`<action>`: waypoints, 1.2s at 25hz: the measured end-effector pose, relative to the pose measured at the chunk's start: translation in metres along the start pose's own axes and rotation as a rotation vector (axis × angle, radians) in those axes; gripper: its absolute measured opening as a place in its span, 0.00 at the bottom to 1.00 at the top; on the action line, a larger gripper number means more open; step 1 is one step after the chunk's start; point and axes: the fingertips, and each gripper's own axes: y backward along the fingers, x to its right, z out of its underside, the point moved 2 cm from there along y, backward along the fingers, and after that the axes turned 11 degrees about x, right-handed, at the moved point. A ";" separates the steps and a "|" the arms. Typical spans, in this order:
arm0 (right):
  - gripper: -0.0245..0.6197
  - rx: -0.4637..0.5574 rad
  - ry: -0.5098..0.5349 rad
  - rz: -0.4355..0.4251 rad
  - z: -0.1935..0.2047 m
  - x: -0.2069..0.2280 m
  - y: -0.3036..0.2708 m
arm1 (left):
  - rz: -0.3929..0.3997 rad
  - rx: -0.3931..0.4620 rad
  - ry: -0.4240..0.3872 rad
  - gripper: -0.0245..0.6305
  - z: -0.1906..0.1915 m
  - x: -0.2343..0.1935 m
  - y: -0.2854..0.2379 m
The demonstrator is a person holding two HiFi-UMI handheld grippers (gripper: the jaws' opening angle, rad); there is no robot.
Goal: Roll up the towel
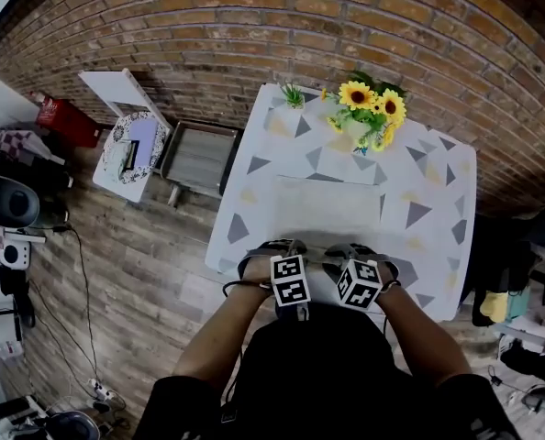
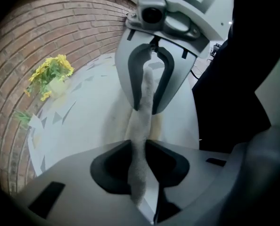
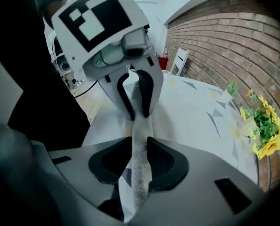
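With the left gripper (image 2: 141, 154) and right gripper (image 3: 139, 160) each pinching the near edge of the towel (image 1: 332, 211), spread flat on the table (image 1: 438, 181) (sunflowers (image 1: 372, 104) at its far end), the roll looks barely begun, and next that edge wants curling over evenly.
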 end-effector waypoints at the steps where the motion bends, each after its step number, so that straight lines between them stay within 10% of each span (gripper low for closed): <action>1: 0.22 -0.023 0.007 0.004 0.004 -0.001 -0.003 | -0.001 0.005 0.011 0.15 0.000 -0.001 0.000; 14: 0.14 -0.056 -0.048 -0.097 0.017 -0.040 0.005 | 0.279 0.015 0.123 0.10 -0.002 0.052 0.016; 30: 0.16 -0.075 -0.015 -0.122 0.011 0.010 -0.003 | 0.076 -0.002 0.107 0.28 -0.001 0.005 0.019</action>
